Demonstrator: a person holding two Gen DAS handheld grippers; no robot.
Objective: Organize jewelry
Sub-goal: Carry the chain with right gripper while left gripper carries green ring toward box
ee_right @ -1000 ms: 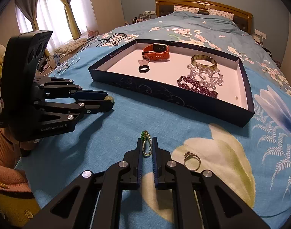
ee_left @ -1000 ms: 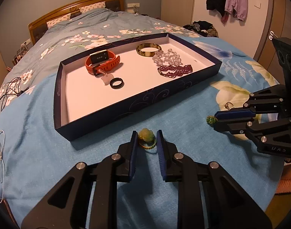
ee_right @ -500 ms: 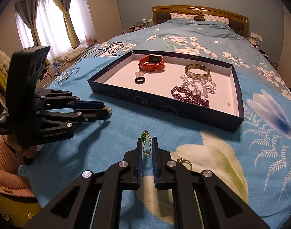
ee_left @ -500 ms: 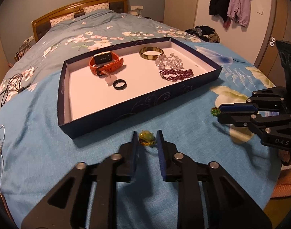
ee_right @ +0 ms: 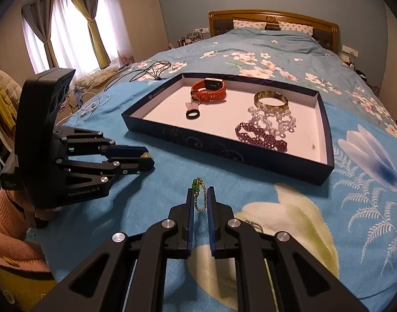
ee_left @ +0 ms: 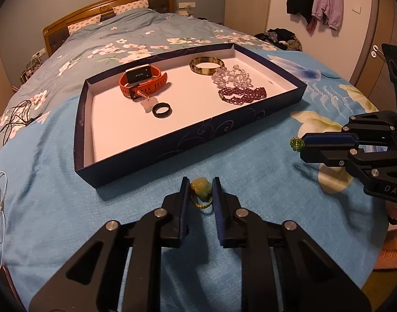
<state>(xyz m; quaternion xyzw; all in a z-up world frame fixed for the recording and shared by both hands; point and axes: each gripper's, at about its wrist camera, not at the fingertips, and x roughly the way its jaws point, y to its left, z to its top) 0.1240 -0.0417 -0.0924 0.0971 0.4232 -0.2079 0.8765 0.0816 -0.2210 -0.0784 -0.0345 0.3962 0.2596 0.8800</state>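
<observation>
My left gripper [ee_left: 200,186] is closing, and its pads press on a yellow-green jade pendant [ee_left: 200,187] with a beaded loop, just above the blue bedspread. The right wrist view shows that left gripper [ee_right: 149,159] at the left. My right gripper [ee_right: 200,191] is shut on a thin gold chain with a green bead [ee_right: 198,193], which stands up between the pads. The right gripper [ee_left: 303,146] also shows at the right of the left wrist view. Ahead lies the dark blue tray [ee_left: 198,136] with a white floor, also seen as the tray [ee_right: 224,152].
In the tray lie an orange watch [ee_left: 142,82], a black ring [ee_left: 161,110], an amber bangle [ee_left: 206,65], a clear bead bracelet [ee_left: 232,76] and a purple bead bracelet [ee_left: 242,95]. A silver ring [ee_right: 253,225] lies on the bedspread by my right finger. Cables [ee_left: 13,114] trail at the left.
The pendant lay on the bedspread between my left fingers; now it sits gripped between their tips. My right gripper with the chain has lifted slightly.
</observation>
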